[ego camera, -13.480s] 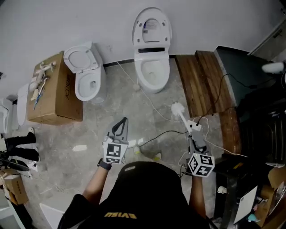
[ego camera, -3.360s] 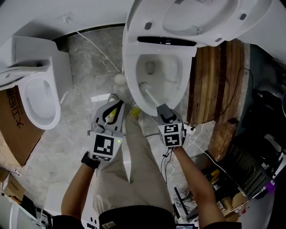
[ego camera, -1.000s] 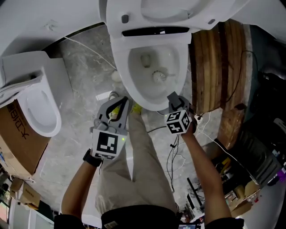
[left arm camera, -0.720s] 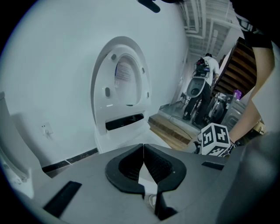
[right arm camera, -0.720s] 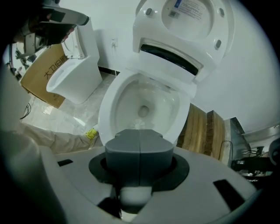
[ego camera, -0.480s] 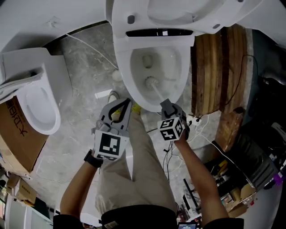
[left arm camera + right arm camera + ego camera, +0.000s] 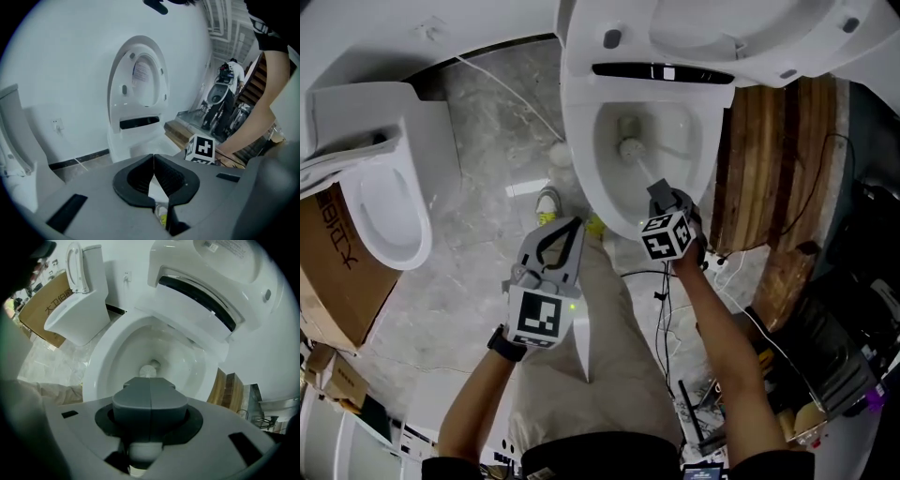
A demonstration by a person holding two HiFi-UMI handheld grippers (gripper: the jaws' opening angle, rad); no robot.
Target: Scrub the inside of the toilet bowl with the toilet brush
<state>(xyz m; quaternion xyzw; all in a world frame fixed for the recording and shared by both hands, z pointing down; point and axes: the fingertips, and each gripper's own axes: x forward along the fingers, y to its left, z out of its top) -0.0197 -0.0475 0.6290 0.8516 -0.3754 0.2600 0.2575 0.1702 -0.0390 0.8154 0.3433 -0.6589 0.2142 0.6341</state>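
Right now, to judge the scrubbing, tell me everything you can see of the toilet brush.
The toilet brush has a round white head on a thin pale handle. Its head sits deep inside the toilet bowl; whether it touches the porcelain is unclear. The handle slants up to the right tool, whose jaws are shut on it.

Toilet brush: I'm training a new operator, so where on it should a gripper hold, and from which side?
Grip the thin handle near its free end, coming from the front of the toilet bowl, as the right gripper does. The bristle head sits deep inside, and the straight handle slopes up toward that side.
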